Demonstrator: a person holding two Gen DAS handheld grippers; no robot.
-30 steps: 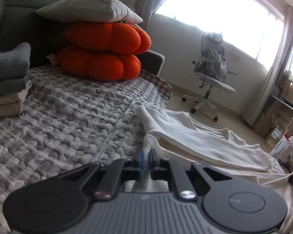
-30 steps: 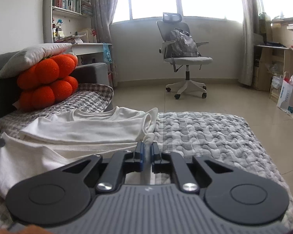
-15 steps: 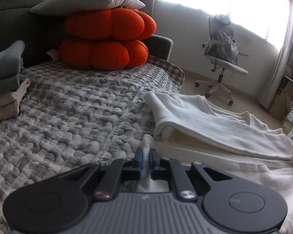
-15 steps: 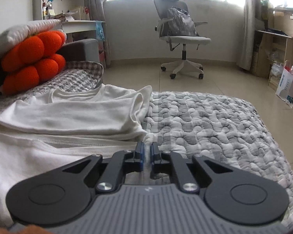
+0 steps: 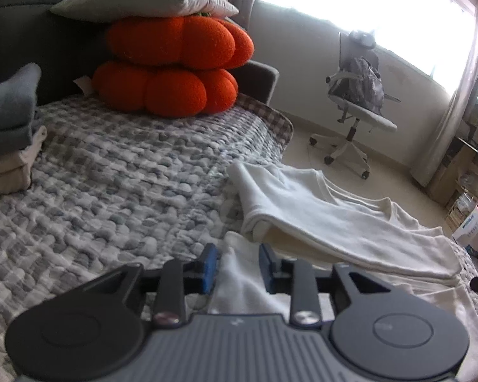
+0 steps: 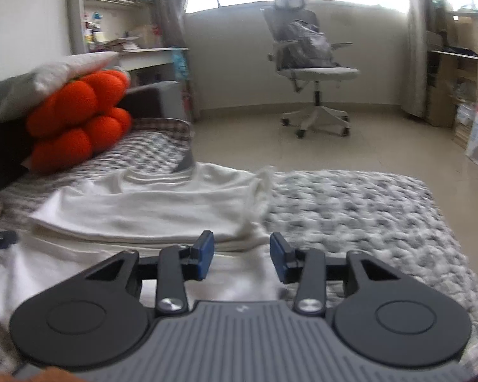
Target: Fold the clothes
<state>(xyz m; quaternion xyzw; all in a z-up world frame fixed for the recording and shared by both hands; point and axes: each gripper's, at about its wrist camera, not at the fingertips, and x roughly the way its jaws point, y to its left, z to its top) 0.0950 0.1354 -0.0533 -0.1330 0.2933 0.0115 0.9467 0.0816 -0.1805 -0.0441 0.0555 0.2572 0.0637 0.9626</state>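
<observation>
Two orange cushions (image 5: 175, 67) and folded clothes (image 5: 6, 127) sit along our quilted bed's (image 5: 111, 184) far side. Our left gripper (image 5: 238, 264) and right gripper (image 6: 241, 254) are opening, pads clear of the white shirt (image 5: 318, 216) between them, at the near edge.

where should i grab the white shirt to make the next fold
Judging by how the white shirt lies, take the doubled near edge at its two ends, coming in low from the near side. That edge faces both grippers and bulges off the quilt, so pads can slip under. The left gripper and right gripper are both opening over loose cloth, gripping nothing.
</observation>
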